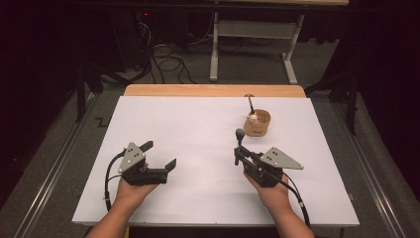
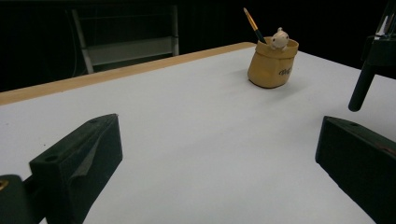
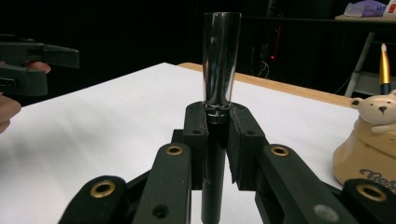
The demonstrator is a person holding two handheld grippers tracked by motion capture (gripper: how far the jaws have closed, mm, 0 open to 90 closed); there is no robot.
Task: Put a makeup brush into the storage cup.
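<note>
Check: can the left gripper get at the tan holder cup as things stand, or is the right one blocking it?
Probably yes. The left gripper is open and holds nothing, and bare table lies between it and the holder cup. The right gripper, shut on a dark pen, sits just beside that path.

You have a white sheet point(image 1: 198, 148) over your table, and a strip of the wooden tabletop point(image 1: 213, 90) peeks out at the far edge. From the middle of the sheet, look to 2 o'clock: a small tan pot point(image 1: 257, 126) stands there. A little white bear point(image 1: 253, 118) sits in it, and a paintbrush point(image 1: 251, 104) leans out beside the bear. On the floor beyond, black cables point(image 1: 168, 62) lie at 11 o'clock and a grey table frame point(image 1: 252, 29) stands at 12 o'clock.
</note>
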